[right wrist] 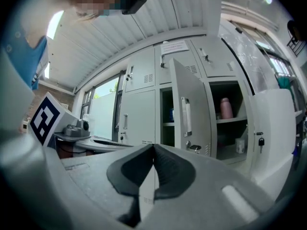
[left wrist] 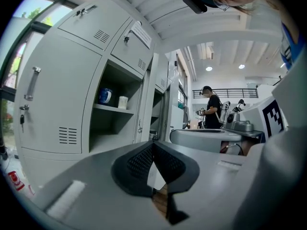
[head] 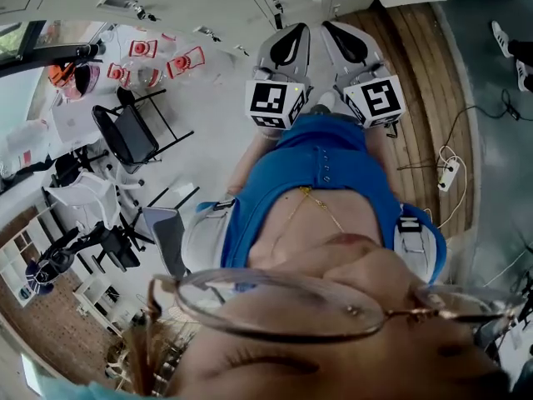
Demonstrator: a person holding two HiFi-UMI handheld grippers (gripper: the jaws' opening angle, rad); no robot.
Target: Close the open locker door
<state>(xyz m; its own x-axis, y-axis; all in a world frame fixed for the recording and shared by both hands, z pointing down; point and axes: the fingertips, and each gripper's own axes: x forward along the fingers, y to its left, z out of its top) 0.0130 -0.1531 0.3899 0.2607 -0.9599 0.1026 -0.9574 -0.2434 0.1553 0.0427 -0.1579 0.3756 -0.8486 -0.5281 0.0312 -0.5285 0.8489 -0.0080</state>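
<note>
Grey steel lockers [left wrist: 62, 95] stand in front of me, some way beyond both grippers. In the right gripper view one middle locker door [right wrist: 188, 110] swings out toward me, its long handle [right wrist: 184, 114] facing me. The same door [left wrist: 145, 107] appears nearly edge-on in the left gripper view, beside an open compartment [left wrist: 115, 123]. My left gripper [left wrist: 153, 145] is shut with nothing in it. So is my right gripper [right wrist: 153, 147]. In the head view both grippers, left [head: 289, 47] and right [head: 354, 47], are held side by side ahead of the blue shirt [head: 321, 173].
A blue mug [left wrist: 105, 96] and a white cup [left wrist: 123, 102] sit on the open compartment's shelf. A pink bottle [right wrist: 225, 108] stands in another open compartment further right. A second person [left wrist: 211, 110] stands far back by a table. Black chairs [head: 129, 132] stand at the left.
</note>
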